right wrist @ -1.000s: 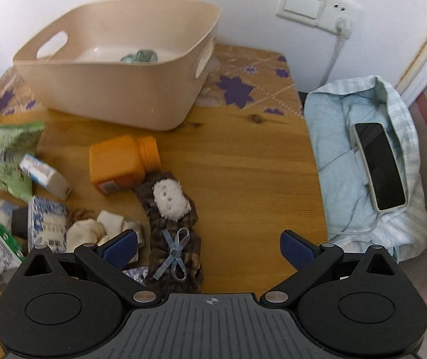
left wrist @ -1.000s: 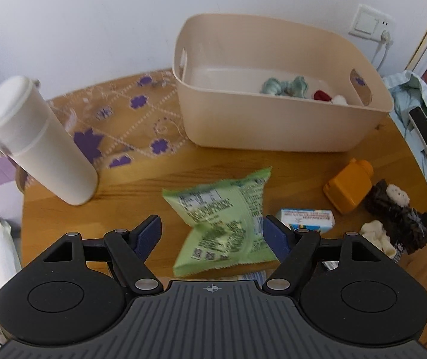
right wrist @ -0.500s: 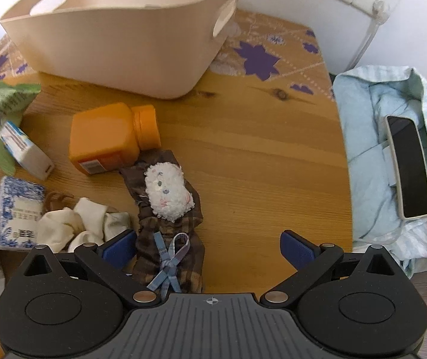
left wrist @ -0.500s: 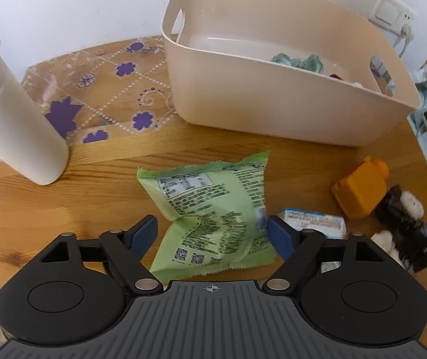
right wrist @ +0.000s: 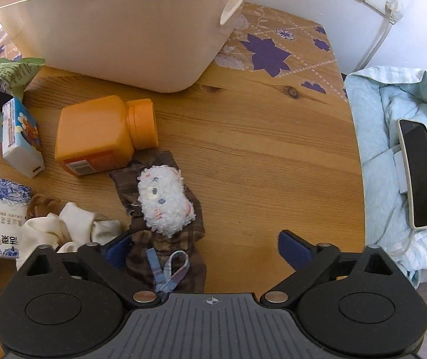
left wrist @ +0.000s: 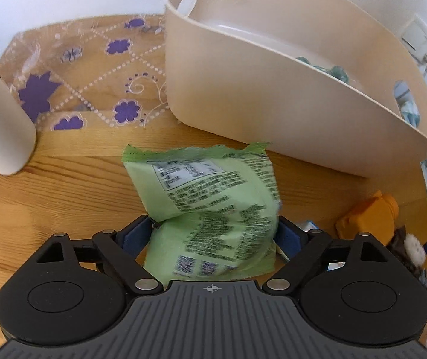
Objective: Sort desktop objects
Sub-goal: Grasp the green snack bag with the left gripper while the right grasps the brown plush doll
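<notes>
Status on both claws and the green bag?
Left claw open, straddling green snack bag. Right claw open over plaid cloth. Beige bin just ahead.

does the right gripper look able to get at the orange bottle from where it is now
Probably yes. The right gripper is open and the orange bottle lies ahead to its left, top exposed; only the brown plaid cloth with its fluffy toy sits between.
</notes>
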`<action>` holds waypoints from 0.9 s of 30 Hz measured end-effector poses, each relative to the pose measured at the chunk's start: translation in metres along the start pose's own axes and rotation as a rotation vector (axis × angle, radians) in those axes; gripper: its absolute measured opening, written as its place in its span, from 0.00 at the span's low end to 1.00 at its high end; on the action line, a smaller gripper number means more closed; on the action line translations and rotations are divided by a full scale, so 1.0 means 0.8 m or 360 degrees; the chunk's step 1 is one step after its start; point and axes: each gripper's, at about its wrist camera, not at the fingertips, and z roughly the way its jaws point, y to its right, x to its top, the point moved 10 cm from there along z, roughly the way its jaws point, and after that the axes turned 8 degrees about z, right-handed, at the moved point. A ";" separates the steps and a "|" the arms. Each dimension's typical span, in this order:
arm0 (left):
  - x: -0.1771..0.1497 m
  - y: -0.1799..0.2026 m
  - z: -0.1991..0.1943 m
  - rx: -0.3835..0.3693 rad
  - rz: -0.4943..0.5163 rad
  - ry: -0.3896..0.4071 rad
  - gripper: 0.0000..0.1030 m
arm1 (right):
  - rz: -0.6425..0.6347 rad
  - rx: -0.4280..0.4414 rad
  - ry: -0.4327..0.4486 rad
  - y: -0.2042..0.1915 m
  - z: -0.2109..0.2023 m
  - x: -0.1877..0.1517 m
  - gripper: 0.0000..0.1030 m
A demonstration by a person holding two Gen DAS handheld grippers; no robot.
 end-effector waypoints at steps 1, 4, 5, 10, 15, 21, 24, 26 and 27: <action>0.000 -0.001 0.003 0.0004 -0.0018 -0.0009 0.86 | 0.0005 0.0016 0.0000 0.001 0.001 0.000 0.87; 0.000 -0.002 0.009 0.0013 -0.0029 -0.0010 0.86 | 0.0037 0.0084 -0.0008 0.002 0.001 0.000 0.79; 0.000 -0.001 0.009 0.0020 -0.0016 -0.0002 0.86 | 0.0049 0.0104 -0.0005 0.002 0.000 0.000 0.75; -0.003 -0.002 0.003 0.0044 0.0015 0.0029 0.77 | 0.0026 0.0130 0.0026 0.000 -0.009 0.000 0.36; -0.006 0.001 -0.004 0.0036 0.0031 0.0046 0.69 | 0.0014 0.0116 0.0019 0.003 -0.015 -0.007 0.31; 0.002 0.001 -0.038 0.0090 0.0075 0.0197 0.69 | -0.0016 0.0098 0.0071 0.005 -0.038 -0.011 0.30; 0.005 0.006 -0.061 0.0080 0.0109 0.0278 0.69 | -0.0043 0.0091 0.0125 0.006 -0.057 -0.005 0.30; 0.007 0.012 -0.076 0.0082 0.0166 0.0332 0.69 | -0.0092 0.0072 0.0150 0.004 -0.068 0.000 0.30; 0.007 0.013 -0.083 0.0093 0.0196 0.0353 0.69 | -0.0115 0.0057 0.0163 0.003 -0.074 0.003 0.30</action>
